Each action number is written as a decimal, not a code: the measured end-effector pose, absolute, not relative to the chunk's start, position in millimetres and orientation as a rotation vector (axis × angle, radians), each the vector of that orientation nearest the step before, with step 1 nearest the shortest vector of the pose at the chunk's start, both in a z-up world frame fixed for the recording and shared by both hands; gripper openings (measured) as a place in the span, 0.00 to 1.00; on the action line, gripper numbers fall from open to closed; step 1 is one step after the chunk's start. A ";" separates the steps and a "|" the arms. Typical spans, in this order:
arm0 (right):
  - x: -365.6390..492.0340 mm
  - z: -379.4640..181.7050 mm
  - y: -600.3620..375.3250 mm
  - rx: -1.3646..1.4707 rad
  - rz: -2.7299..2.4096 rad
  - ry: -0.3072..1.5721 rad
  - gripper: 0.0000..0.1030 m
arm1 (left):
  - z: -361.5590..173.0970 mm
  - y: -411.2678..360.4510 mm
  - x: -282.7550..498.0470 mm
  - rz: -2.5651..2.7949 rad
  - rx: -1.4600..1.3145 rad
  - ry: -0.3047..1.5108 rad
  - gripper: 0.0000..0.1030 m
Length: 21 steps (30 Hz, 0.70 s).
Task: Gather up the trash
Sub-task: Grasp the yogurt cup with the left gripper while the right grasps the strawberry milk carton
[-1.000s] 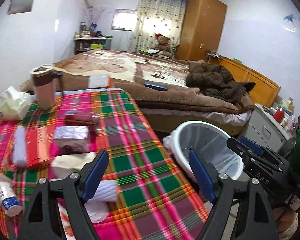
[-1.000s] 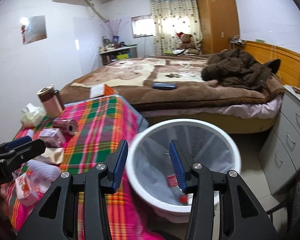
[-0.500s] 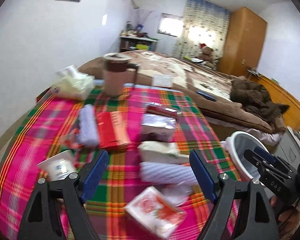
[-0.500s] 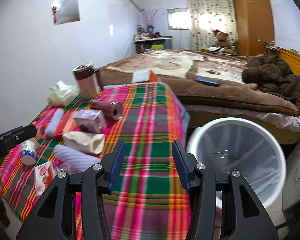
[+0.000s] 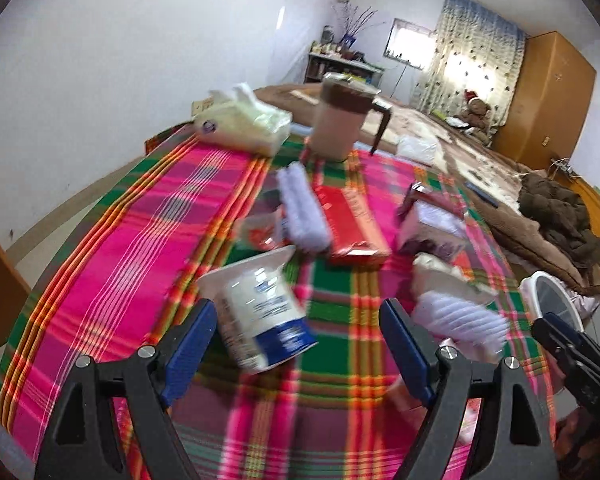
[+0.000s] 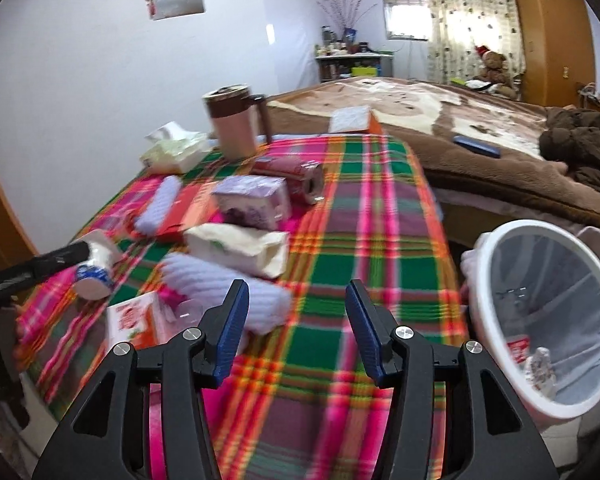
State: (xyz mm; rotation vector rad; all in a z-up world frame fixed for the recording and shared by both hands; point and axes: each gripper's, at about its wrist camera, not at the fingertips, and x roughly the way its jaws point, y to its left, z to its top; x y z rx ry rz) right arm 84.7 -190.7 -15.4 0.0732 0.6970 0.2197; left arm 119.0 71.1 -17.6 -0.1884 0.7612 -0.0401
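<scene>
Two hand-held grippers are hovering over a plaid-covered bench (image 6: 364, 216) littered with trash. The left gripper (image 5: 298, 344), fingers spread and pinching nothing, is lining up on a tipped white cup (image 5: 260, 304) at its 12 o'clock; closing on it looks like the next move, then a carry to the bin. The right gripper (image 6: 296, 326), fingers spread over bare cloth, is holding nothing. The white bin (image 6: 496, 240), at its 3 o'clock beside the bench, is already holding some wrappers (image 6: 534, 360).

So on the table: two purple rolls (image 6: 156, 205) (image 6: 224, 288), one cup (image 5: 260, 312), one mug (image 6: 236, 124) at 12, one bin (image 6: 540, 312) at 3.
</scene>
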 end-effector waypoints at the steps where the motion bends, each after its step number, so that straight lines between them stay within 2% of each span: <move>1: 81.7 -15.0 -185.6 0.070 0.239 0.695 0.50 | -20.6 74.4 118.5 -0.031 -0.191 0.767 0.83; 13: 65.3 -26.3 -130.3 0.019 0.432 0.749 0.51 | -38.2 97.6 133.8 -0.038 -0.242 0.826 0.82; 17: 64.9 -30.5 -118.8 0.012 0.460 0.771 0.62 | -36.7 100.9 140.8 -0.065 -0.265 0.820 0.83; 21: 67.6 -36.0 -110.9 -0.003 0.452 0.790 0.62 | -37.9 104.0 146.7 -0.070 -0.268 0.831 0.82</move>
